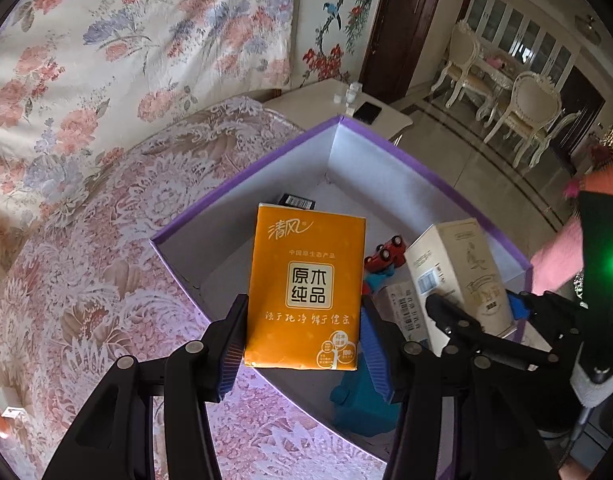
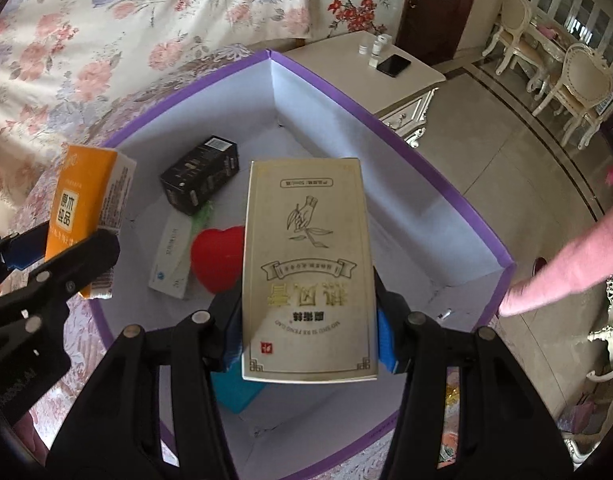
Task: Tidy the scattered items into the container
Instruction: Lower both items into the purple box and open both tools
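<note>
A purple box point(image 1: 242, 184) with white inner walls sits on a patterned bedspread. My left gripper point(image 1: 302, 320) is shut on an orange tissue pack point(image 1: 306, 280), held above the box's near-left rim. My right gripper point(image 2: 306, 312) is shut on a cream and gold carton point(image 2: 310, 264), held over the box's point(image 2: 426, 160) inside. Each gripper shows in the other's view: the left gripper point(image 2: 62, 248) with the orange pack point(image 2: 82, 208), the right gripper point(image 1: 478, 304) with the carton point(image 1: 466, 272). On the box floor lie a black carton point(image 2: 200, 174), a red heart point(image 2: 218, 258), a small white carton point(image 2: 172, 260), a red toy car point(image 1: 386, 256) and a teal object point(image 2: 234, 392).
A floral quilt point(image 1: 126, 40) lies behind the box. A cream nightstand point(image 2: 346, 60) beyond it carries a phone point(image 2: 393, 65) and small bottles. A pink sleeve point(image 2: 566, 268) reaches in at the right. Dining chairs point(image 1: 534, 104) stand on the tiled floor.
</note>
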The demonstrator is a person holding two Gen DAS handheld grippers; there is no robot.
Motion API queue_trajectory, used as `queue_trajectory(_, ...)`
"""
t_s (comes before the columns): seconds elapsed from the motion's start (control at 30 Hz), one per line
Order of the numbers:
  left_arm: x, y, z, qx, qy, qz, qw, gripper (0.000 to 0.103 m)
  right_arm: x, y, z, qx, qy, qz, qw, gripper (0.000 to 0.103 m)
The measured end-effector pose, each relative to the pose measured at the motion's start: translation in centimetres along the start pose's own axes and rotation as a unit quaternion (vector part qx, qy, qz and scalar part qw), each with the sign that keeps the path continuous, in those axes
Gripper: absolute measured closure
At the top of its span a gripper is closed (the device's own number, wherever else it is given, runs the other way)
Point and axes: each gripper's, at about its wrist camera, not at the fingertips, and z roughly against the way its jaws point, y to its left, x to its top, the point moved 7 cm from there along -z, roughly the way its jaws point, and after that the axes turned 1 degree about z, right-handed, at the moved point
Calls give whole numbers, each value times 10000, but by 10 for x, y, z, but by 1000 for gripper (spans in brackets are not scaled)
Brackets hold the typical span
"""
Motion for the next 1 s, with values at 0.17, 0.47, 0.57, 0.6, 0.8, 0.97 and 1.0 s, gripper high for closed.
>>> queue_trajectory(0.17,-2,-3,-7,59,95,-48,9999,51,0,-5,-7,-64,62,-101,9999,48)
queue_trajectory(0.47,0,-4,-14,82,131,-50,9999,50,-3,-13,-14,-154,180,-91,9997,48)
queue_trajectory(0.57,1,-4,-16,84,138,-50,9999,50,-2,-14,-15,-175,196,-88,9996,48)
queue_trajectory(0.6,2,-4,-17,85,140,-50,9999,50,-2,-14,-16,-180,193,-90,9996,48)
queue_trajectory(0.8,4,0,-19,90,146,-26,9998,50,-3,-17,-19,-165,196,-106,9996,48)
queue_trajectory(0.97,4,3,-21,70,142,4,9999,50,-2,-20,-20,-111,169,-79,9998,48)
queue_trajectory(1.0,4,3,-21,61,139,13,9999,50,-1,-20,-21,-107,170,-57,9998,48)
